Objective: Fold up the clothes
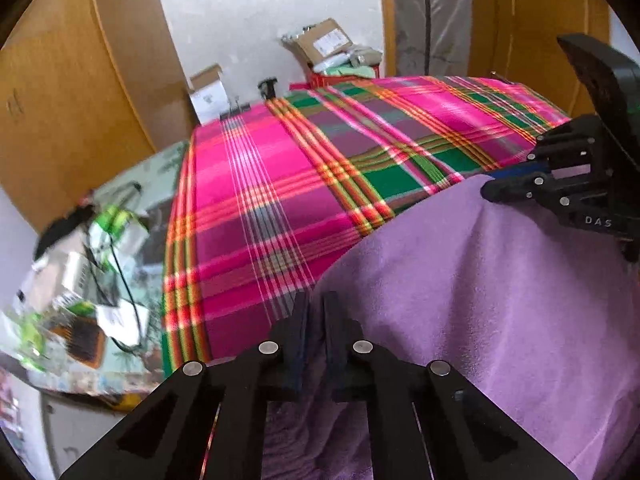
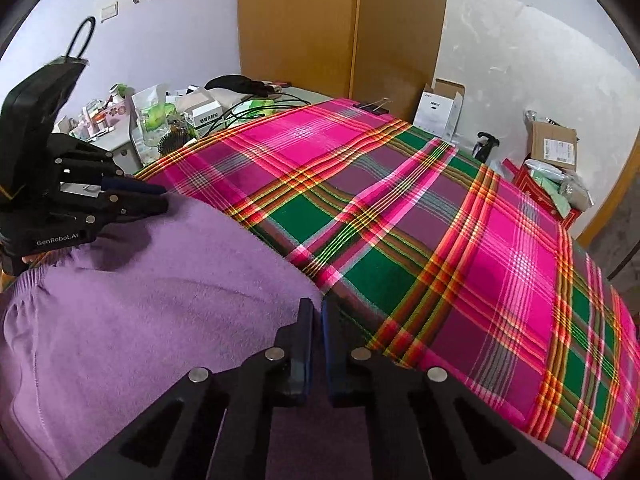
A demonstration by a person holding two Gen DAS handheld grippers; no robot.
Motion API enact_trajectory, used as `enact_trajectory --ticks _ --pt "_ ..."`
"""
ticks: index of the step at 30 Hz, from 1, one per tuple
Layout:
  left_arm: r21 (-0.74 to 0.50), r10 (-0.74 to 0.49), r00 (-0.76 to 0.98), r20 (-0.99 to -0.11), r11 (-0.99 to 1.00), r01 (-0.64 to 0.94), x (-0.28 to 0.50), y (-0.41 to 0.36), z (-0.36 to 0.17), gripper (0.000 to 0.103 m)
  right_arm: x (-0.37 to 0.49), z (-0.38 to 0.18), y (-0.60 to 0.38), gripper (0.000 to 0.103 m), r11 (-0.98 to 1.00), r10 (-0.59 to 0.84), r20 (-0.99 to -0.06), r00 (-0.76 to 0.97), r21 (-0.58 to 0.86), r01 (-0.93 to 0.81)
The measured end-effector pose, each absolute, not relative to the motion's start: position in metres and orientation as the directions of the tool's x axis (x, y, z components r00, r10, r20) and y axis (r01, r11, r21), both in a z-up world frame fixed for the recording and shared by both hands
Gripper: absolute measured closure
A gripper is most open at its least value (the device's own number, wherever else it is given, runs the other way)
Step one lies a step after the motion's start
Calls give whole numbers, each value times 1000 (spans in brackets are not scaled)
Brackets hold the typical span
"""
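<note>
A purple knitted garment (image 1: 480, 300) lies on a pink, green and orange plaid cloth (image 1: 280, 200). My left gripper (image 1: 316, 306) is shut on the garment's far edge at its left corner, with fabric pinched between the narrow jaws. In the right wrist view the same garment (image 2: 140, 300) fills the lower left. My right gripper (image 2: 318, 310) is shut on that edge at the right corner, where it meets the plaid cloth (image 2: 440, 220). Each gripper shows in the other's view, nipping the edge: the right gripper (image 1: 494, 188) and the left gripper (image 2: 160, 196).
A cluttered side table (image 2: 132, 120) with boxes, bottles and cables stands beyond the cloth's left side. A wooden wardrobe (image 2: 340, 32) and white boxes (image 2: 438, 108) stand at the back. A cardboard box (image 2: 554, 144) sits on a red stand at the right.
</note>
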State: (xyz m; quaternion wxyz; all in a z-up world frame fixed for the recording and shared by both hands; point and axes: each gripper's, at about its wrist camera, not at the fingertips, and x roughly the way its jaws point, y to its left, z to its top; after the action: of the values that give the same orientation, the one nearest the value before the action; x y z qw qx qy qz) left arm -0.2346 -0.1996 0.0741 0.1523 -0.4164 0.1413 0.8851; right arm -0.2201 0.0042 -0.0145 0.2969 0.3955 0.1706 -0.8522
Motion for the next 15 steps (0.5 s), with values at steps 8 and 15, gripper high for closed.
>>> enact_trajectory --ticks 8,15 --pt "168 136 -673 -727 -915 -367 -216 -198 97 97 -182 18 3 99 -766 -350 -734 -583 -134 628" --pt "193 138 -708 -693 -910 -367 -182 -198 118 97 -133 45 3 99 -760 -358 -705 -612 -160 630"
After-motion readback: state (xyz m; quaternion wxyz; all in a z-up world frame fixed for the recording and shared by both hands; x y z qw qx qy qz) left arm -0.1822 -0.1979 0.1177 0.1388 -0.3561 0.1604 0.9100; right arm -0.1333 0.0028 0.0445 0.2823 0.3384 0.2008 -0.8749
